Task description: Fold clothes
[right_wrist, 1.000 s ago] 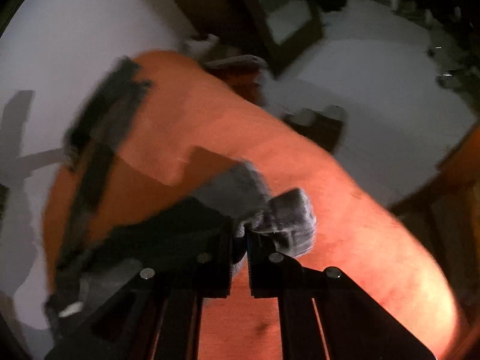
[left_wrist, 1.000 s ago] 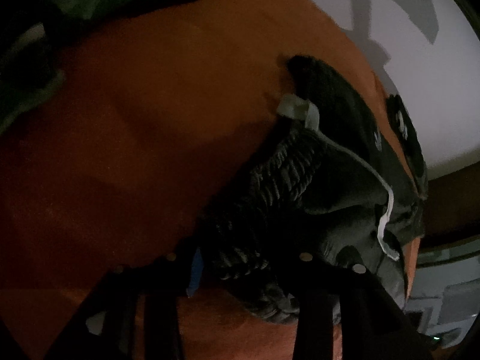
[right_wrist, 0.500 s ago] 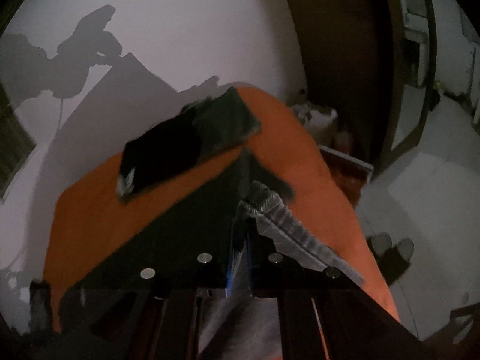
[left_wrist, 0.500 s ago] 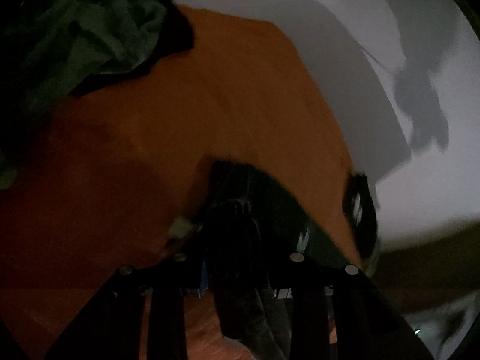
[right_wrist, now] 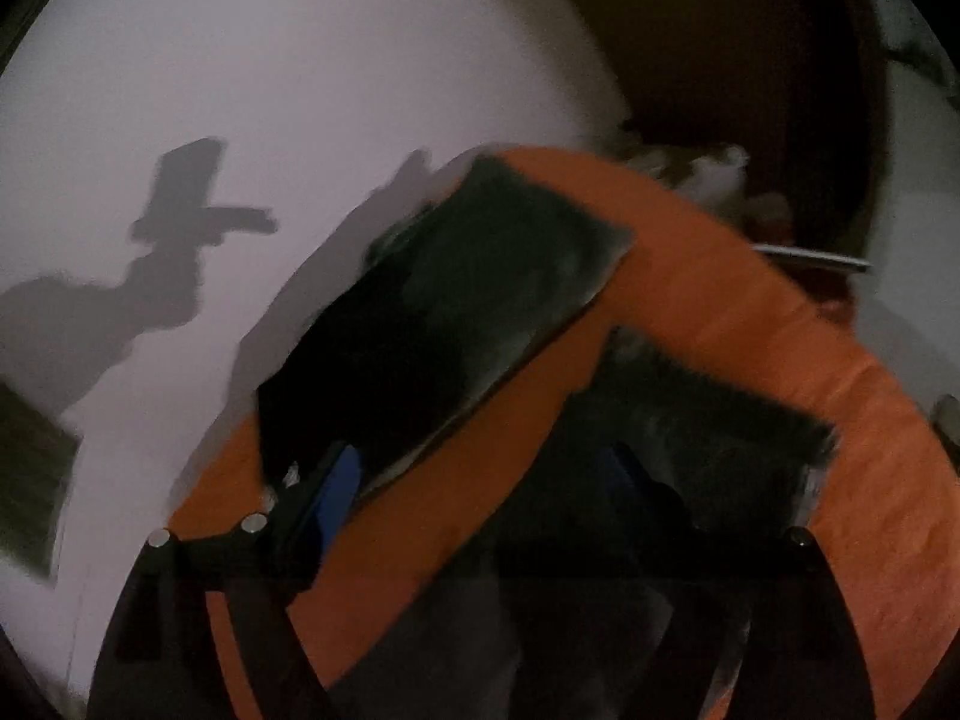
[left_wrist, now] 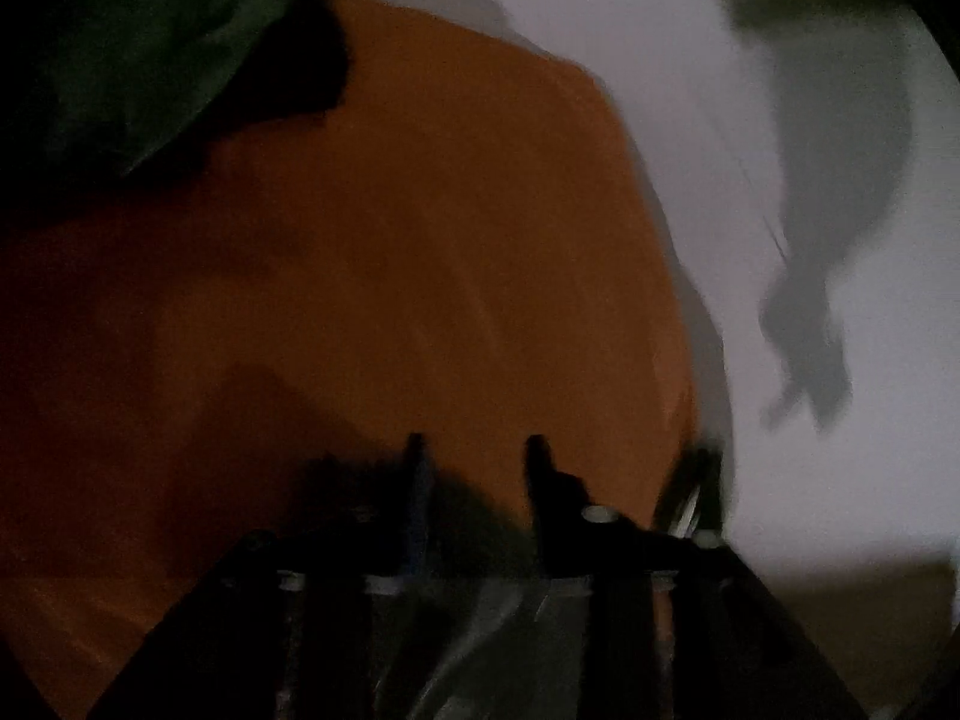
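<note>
Both grippers' jaws have just been opening. The right gripper (right_wrist: pixel 480 480) is standing released, a dark folded garment (right_wrist: pixel 690 420) lying between its 2 fingers on the orange cloth surface (right_wrist: pixel 780 324); another flat dark garment (right_wrist: pixel 444 324) is lying at 11 o'clock. The left gripper (left_wrist: pixel 474 456) is gaping, nothing gripped; a crumpled green garment (left_wrist: pixel 150 60) is lying at 10 o'clock.

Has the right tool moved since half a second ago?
Yes. The right tool has swung toward the folded stack by the wall, jaws just opened, nothing pinched.
</note>
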The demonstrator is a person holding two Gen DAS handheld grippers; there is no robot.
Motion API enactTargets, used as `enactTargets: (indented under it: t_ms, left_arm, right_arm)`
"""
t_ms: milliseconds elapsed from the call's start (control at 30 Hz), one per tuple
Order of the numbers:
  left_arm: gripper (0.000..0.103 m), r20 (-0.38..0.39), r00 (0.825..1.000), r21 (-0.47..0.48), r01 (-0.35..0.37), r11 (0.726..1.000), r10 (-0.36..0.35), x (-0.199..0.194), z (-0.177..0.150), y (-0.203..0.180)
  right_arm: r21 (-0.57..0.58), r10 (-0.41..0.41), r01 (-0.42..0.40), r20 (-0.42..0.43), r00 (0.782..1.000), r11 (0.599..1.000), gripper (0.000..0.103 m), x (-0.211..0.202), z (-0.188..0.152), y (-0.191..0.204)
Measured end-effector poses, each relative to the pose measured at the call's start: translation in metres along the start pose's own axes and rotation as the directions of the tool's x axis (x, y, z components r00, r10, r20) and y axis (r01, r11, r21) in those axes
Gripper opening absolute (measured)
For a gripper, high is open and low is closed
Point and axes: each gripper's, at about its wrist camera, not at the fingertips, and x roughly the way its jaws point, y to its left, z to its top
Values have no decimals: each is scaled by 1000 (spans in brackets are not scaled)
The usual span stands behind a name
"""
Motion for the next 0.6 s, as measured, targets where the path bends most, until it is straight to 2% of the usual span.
enactTargets:
  t_ms: [33,67,133,200,300,367,400,467,600]
  left_arm:
    - [69,-12,1000,100,-21,995,22,-11,-16,-6]
    - [72,-9,999,173,-41,984,43,-18,-31,-7]
    - [72,-2,994,309,-104,945,110,-28,-68,0]
    - [72,-8,991,357,-122,926,133,-31,-99,17]
    - [72,-103,984,338,-102,935,144,-22,-149,61]
    - [72,-141,978,304,-103,947,152,-11,-162,80]
    - [72,-124,980,272,-117,955,156,-4,-163,88]
    - [72,-41,990,171,-126,977,135,4,-161,101]
    - [72,36,994,77,-110,991,108,18,-152,103]
  right_arm:
    - [-21,-12,12,-26,1000,1000,82,-1,-13,-11]
    - [-42,-25,23,-53,998,999,82,-2,-26,-21]
    - [-85,-53,44,-104,993,995,82,-4,-53,-43]
    - [-58,-58,51,-138,989,997,82,-5,-77,-77]
    - [72,35,-24,-162,986,997,82,2,-101,-134]
    - [123,74,-57,-138,988,991,82,8,-105,-152]
    - [130,91,-76,-115,989,989,82,12,-102,-154]
    - [127,113,-104,-68,991,986,82,21,-93,-154]
    - [93,73,-70,-21,997,993,82,45,-70,-143]
